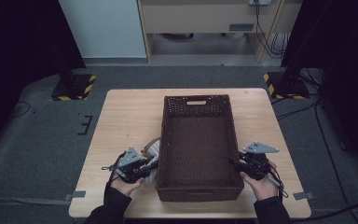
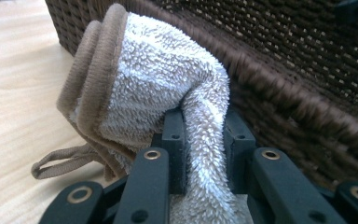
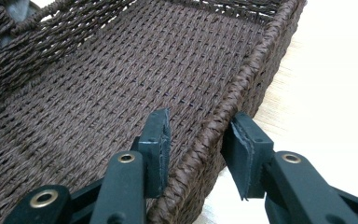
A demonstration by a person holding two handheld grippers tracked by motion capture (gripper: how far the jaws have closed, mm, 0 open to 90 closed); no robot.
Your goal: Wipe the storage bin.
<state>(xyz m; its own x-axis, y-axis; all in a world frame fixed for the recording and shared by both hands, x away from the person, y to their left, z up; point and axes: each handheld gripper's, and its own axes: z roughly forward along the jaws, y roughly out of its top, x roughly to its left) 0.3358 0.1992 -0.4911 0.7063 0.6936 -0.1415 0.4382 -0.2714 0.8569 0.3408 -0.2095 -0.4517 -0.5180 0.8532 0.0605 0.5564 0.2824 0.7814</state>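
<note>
A white terry towel (image 2: 158, 70) with a brown trim and a small brown loop lies bunched against the outer left wall of the dark brown wicker basket (image 1: 197, 98). In the high view the towel (image 1: 153, 148) shows beside my left gripper (image 1: 153, 164). My left gripper (image 2: 204, 135) is shut on a fold of the towel, which runs down between the jaws. My right gripper (image 1: 235, 162) sits at the basket's right wall near the front. Its jaws straddle the basket's rim (image 3: 256, 56), one inside and one outside, and the right gripper (image 3: 196, 140) is shut on that rim.
The basket stands in the middle of a light wooden table (image 1: 130, 112) and has nothing inside it. Bare tabletop lies to the left and behind the basket. Black stands with striped bases (image 1: 74, 86) flank the table on the floor.
</note>
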